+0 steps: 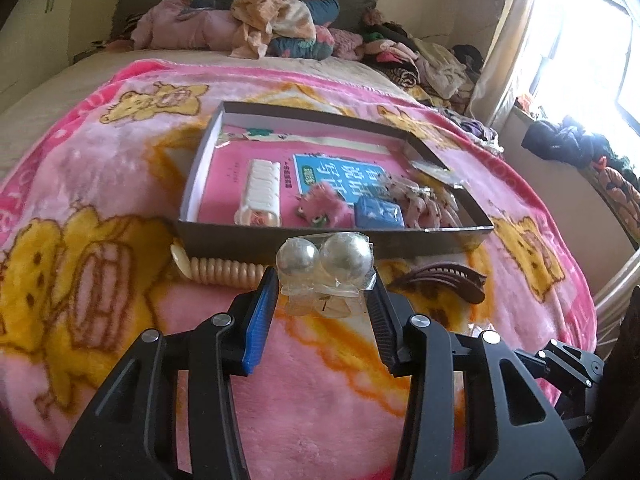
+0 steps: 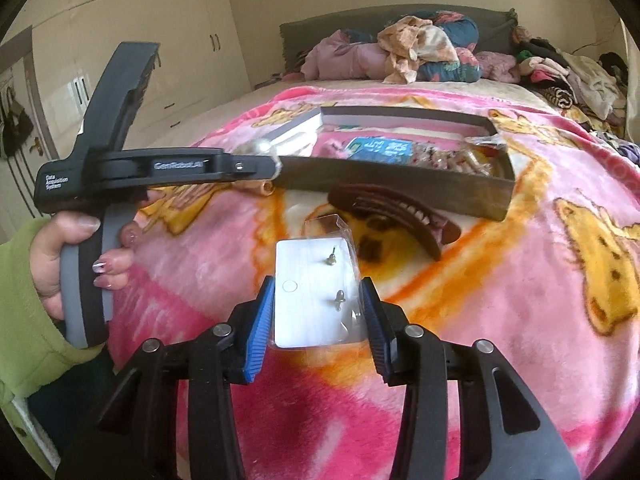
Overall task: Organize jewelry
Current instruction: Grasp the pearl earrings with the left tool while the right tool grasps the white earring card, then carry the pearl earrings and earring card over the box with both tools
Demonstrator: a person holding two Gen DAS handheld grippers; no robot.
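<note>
Left gripper [image 1: 324, 280] pinches a clear packet of two large pearl-like ball earrings [image 1: 326, 270] just short of the shallow dark cardboard tray [image 1: 332, 240]. Right gripper [image 2: 318, 300] pinches a clear-sleeved white card of small stud earrings [image 2: 314, 292] above the pink blanket [image 2: 500, 320]. Several pieces already lie in the tray; a ribbed cream hair clip [image 1: 218, 268] and a brown claw clip [image 1: 438, 280] remain outside.

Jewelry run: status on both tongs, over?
Left tongs shut on pearl earring pack. Right tongs shut on earring card. Box just ahead; brown hair claw lies before its wall.
</note>
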